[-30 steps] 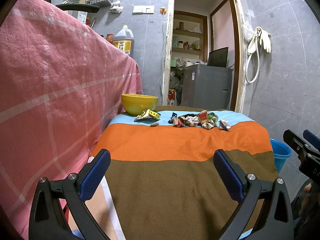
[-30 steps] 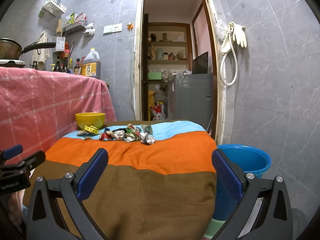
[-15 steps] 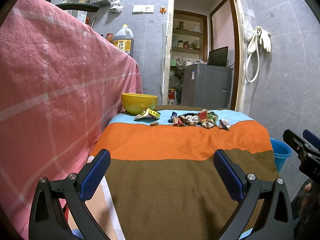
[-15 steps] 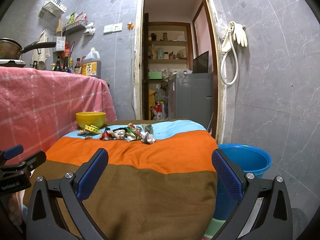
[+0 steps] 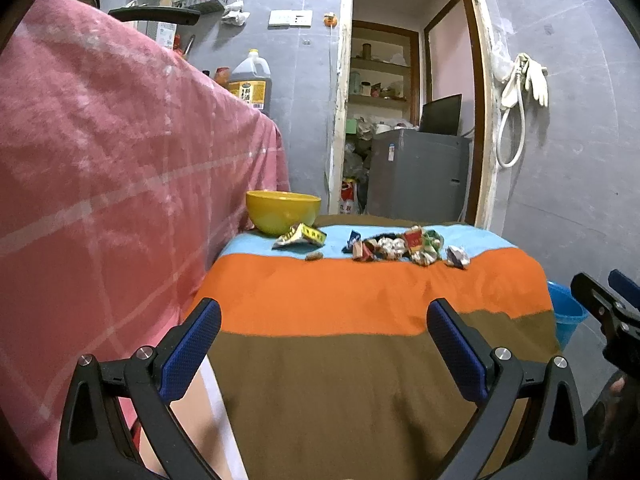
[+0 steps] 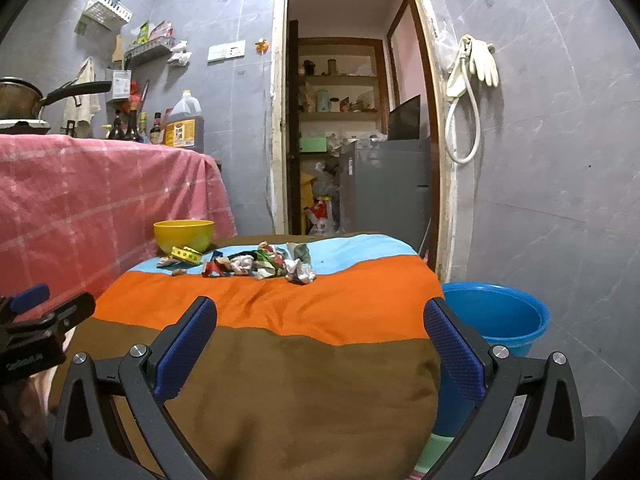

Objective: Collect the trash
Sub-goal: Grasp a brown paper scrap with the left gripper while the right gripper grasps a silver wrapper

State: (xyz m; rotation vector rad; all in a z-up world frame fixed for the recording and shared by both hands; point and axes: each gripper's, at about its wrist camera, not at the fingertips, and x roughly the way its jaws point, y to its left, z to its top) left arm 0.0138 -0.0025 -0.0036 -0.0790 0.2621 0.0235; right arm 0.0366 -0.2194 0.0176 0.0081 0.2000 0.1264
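Observation:
Crumpled wrappers and paper scraps (image 5: 400, 246) (image 6: 260, 264) lie in a row on the blue far stripe of a striped cloth-covered table (image 5: 360, 300) (image 6: 300, 308). A flattened yellow carton (image 5: 300, 236) (image 6: 184, 255) and a small brown bit (image 5: 314, 256) lie at the left end. Behind them stands a yellow bowl (image 5: 282, 210) (image 6: 184, 234). A blue bucket (image 6: 496, 316) (image 5: 566, 316) sits on the floor right of the table. My left gripper (image 5: 324, 344) and right gripper (image 6: 320, 344) hover open over the near brown stripe, nothing between their fingers.
A pink checked cloth (image 5: 100, 180) covers a counter on the left, with an oil jug (image 5: 250, 84), bottles and a pan (image 6: 24, 98) on top. An open doorway (image 6: 352, 120) behind the table shows shelves and a grey appliance. Gloves and a hose (image 6: 472, 72) hang on the right wall.

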